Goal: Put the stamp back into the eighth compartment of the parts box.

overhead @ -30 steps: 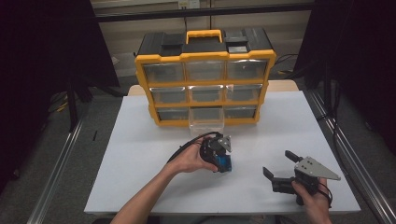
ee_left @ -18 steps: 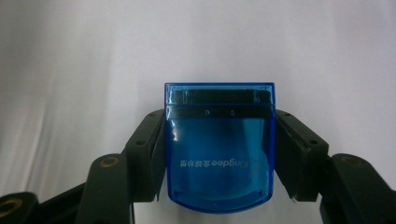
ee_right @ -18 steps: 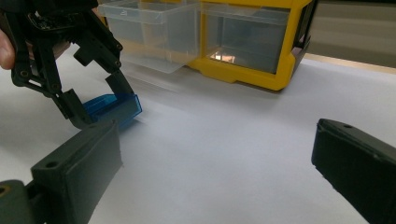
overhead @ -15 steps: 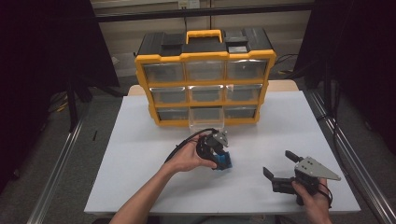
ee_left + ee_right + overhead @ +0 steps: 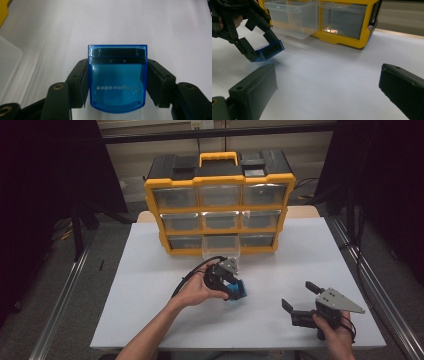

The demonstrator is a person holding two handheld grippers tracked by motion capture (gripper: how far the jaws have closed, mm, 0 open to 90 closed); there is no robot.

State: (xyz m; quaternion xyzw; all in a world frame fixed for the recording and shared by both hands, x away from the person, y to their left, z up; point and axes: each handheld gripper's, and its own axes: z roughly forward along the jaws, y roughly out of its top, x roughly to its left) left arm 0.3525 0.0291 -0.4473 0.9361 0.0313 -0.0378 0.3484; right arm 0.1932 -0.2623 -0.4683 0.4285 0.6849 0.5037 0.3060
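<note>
Left claw (image 5: 235, 287) is closed on a small blue translucent box (image 5: 238, 290), one jaw pressed against each of its side walls, as its own camera shows (image 5: 117, 85); the box is carried low over the white counter (image 5: 150, 285), and whether it is just clear of the surface or grazing it I cannot tell. Just beyond it, toward the back of the counter, stands the yellow organizer (image 5: 220, 207) with three rows of clear drawers, and the middle drawer of the bottom row (image 5: 221, 247) is pulled out toward the person; from the right claw's camera that open drawer (image 5: 292, 17) looks empty, though its clear walls make that hard to be sure of. Farther right, the right claw (image 5: 300, 300) rests near the counter's front edge with its jaws spread wide and nothing between them, well apart from the box and the organizer. By my reading the pick-up is done and the drawer already stands ready, so what is left is to lift the box over the drawer's front wall, set it inside, let go, and probably push the drawer shut.
</note>
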